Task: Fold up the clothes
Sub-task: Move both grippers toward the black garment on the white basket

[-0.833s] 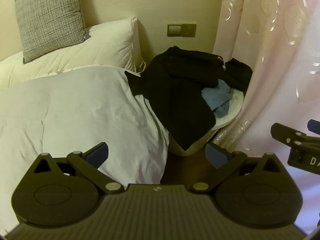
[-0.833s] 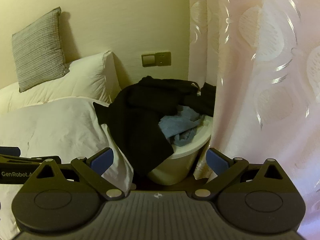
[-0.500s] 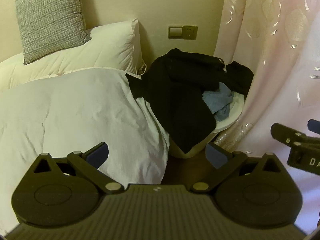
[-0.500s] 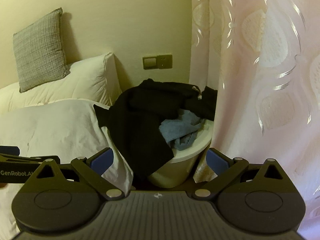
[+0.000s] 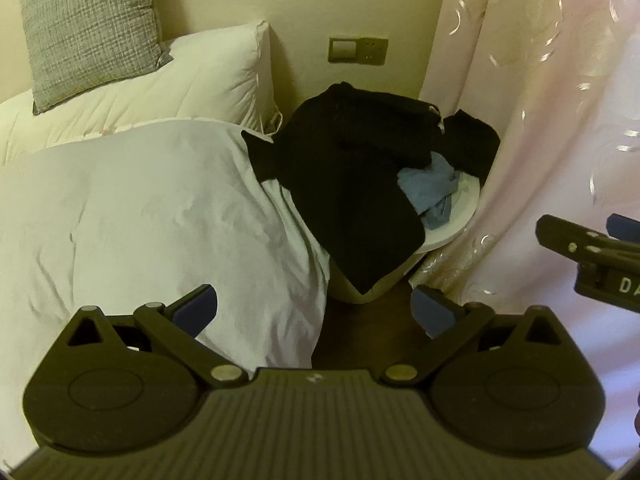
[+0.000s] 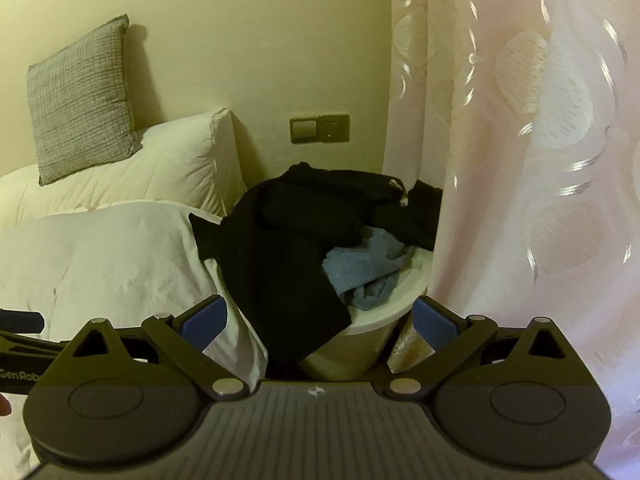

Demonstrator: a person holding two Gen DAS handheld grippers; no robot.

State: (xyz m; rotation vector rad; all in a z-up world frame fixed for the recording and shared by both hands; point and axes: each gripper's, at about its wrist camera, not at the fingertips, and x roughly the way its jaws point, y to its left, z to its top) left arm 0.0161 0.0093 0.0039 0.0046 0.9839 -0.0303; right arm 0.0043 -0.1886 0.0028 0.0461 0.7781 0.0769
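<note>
A black garment point(image 5: 352, 184) point(image 6: 280, 248) is draped over a white round basket point(image 5: 460, 228) point(image 6: 372, 344) beside the bed, one corner resting on the duvet. A blue garment point(image 5: 432, 192) point(image 6: 360, 268) lies crumpled inside the basket. My left gripper point(image 5: 316, 310) is open and empty, in front of the basket and apart from it. My right gripper point(image 6: 320, 320) is open and empty, just short of the basket. The right gripper also shows at the right edge of the left wrist view point(image 5: 592, 256).
A bed with a white duvet point(image 5: 140, 216) point(image 6: 104, 256), white pillows point(image 5: 168, 80) and a grey cushion point(image 5: 92, 28) fills the left. A pink patterned curtain point(image 5: 540, 120) point(image 6: 520, 160) hangs on the right, touching the basket. A wall socket point(image 5: 358, 50) is behind the basket.
Both grippers have drifted slightly back and up from the basket; the scene sits a little lower in both views. Both stay open and empty.
</note>
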